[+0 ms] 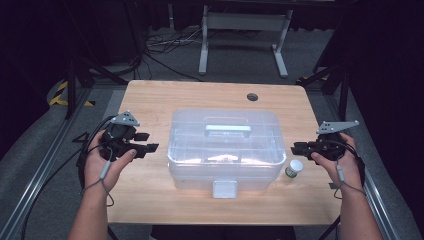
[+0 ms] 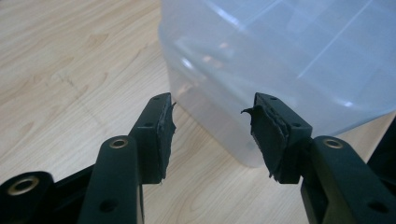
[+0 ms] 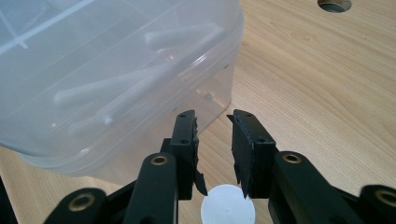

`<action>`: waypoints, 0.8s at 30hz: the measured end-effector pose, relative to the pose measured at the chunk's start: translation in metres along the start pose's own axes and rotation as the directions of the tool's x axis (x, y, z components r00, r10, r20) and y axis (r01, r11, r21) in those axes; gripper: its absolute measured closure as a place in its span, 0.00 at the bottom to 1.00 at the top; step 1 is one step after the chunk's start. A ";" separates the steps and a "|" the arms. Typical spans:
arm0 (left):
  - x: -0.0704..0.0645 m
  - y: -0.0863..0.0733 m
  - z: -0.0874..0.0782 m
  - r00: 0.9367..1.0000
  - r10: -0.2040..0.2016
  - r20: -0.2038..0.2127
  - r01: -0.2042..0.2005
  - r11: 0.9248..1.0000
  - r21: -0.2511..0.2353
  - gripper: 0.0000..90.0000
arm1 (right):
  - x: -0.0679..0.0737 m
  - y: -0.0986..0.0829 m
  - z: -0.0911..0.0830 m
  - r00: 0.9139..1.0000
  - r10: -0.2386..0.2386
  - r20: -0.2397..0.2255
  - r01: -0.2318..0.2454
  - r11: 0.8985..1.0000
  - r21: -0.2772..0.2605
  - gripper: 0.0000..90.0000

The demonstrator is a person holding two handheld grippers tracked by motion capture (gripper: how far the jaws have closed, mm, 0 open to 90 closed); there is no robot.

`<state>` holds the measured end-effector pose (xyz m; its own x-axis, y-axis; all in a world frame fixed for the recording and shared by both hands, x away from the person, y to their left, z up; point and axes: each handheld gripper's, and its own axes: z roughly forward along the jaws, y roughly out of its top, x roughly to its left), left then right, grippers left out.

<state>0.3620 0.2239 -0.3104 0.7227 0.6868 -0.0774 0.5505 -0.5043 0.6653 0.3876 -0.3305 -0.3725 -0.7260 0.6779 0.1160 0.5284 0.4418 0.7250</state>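
While both grippers hover open, the small white-capped bottle [image 3: 228, 211] stands on the bench directly below the right gripper [image 3: 214, 140], just beside the clear box [image 1: 224, 147]; the left gripper [image 2: 212, 135] is well apart from it.

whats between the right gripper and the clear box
A small white-capped jar stands on the table between the right gripper and the clear box, in the high view; the right gripper view shows its cap just below the open jaws.

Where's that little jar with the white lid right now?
In the high view, the little jar stands on the table by the clear box's front right corner, just ahead of the right claw, whose open jaws hold nothing.
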 end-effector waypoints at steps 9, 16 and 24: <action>-0.016 0.030 0.002 0.997 0.076 0.029 -0.076 0.997 0.000 0.52 | 0.000 0.000 0.001 1.000 0.010 -0.011 -0.010 1.000 -0.001 0.77; -0.027 0.050 0.010 0.990 0.120 0.074 -0.119 0.993 -0.021 0.51 | 0.001 -0.001 -0.002 1.000 0.017 -0.009 -0.017 1.000 -0.011 0.76; -0.039 0.073 0.031 0.982 0.155 0.110 -0.153 0.988 -0.033 0.51 | 0.003 -0.001 0.000 1.000 0.009 -0.020 -0.010 1.000 -0.017 0.74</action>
<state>0.3869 0.1441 -0.2823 0.8411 0.5381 -0.0547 0.4197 -0.5857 0.6934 0.3854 -0.3289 -0.3730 -0.7295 0.6703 0.1359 0.5279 0.4254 0.7351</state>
